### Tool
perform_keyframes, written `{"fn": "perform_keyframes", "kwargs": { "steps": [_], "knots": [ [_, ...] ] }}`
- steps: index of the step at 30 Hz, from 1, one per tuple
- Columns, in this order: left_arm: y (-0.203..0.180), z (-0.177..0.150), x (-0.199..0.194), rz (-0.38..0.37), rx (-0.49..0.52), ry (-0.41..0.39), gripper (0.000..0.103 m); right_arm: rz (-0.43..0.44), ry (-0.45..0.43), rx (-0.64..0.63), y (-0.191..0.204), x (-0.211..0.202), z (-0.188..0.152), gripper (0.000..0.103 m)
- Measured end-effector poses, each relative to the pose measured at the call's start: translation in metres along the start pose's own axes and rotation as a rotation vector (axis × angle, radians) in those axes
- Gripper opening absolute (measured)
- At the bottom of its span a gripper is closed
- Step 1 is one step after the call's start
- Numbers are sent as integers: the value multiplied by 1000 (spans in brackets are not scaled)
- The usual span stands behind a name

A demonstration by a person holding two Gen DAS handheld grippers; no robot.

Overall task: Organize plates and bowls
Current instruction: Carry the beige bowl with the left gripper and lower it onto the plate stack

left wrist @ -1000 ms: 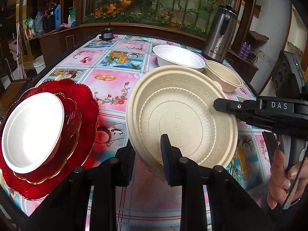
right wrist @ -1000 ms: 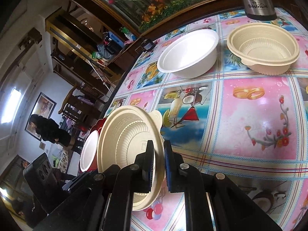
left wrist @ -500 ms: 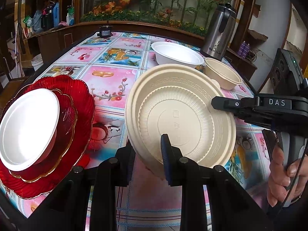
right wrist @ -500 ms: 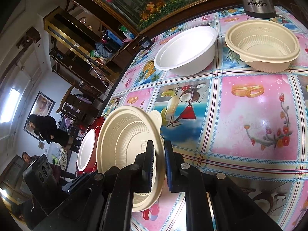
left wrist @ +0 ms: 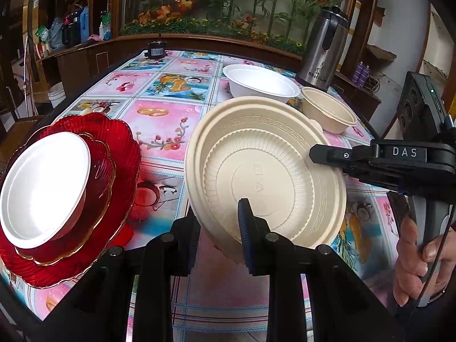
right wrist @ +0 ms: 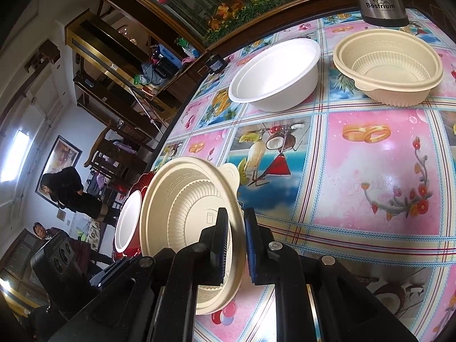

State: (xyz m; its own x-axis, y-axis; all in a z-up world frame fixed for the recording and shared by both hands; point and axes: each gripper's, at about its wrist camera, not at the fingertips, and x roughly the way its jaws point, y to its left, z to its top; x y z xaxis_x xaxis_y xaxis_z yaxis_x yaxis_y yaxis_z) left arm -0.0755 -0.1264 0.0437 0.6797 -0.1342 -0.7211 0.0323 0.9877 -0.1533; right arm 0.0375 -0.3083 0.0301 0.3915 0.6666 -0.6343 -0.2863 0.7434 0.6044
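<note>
A beige ribbed bowl (left wrist: pixel 265 176) hangs tilted above the table, gripped from two sides. My left gripper (left wrist: pixel 216 236) is shut on its near rim, one finger inside the bowl and one behind it. My right gripper (left wrist: pixel 313 154) comes in from the right and is shut on the opposite rim. In the right wrist view that rim of the beige bowl (right wrist: pixel 182 216) runs between the pads of the right gripper (right wrist: pixel 236 239). A white bowl (left wrist: pixel 42 188) sits on two stacked red plates (left wrist: pixel 114 148) at the left.
At the far side of the tablecloth (left wrist: pixel 162 125) stand a white bowl (left wrist: pixel 259 84) and a second beige bowl (left wrist: pixel 327 111), with a steel thermos (left wrist: pixel 325 48) behind them. A small black object (left wrist: pixel 155 52) sits at the far edge. People are in the room beyond the left edge.
</note>
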Motion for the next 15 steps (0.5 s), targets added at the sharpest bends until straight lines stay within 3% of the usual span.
{"fn": "perform_keyframes", "kwargs": {
  "steps": [15],
  "knots": [
    [-3, 0, -1, 1, 3, -4, 23, -9, 13, 7, -3, 4, 1, 14]
  ]
}}
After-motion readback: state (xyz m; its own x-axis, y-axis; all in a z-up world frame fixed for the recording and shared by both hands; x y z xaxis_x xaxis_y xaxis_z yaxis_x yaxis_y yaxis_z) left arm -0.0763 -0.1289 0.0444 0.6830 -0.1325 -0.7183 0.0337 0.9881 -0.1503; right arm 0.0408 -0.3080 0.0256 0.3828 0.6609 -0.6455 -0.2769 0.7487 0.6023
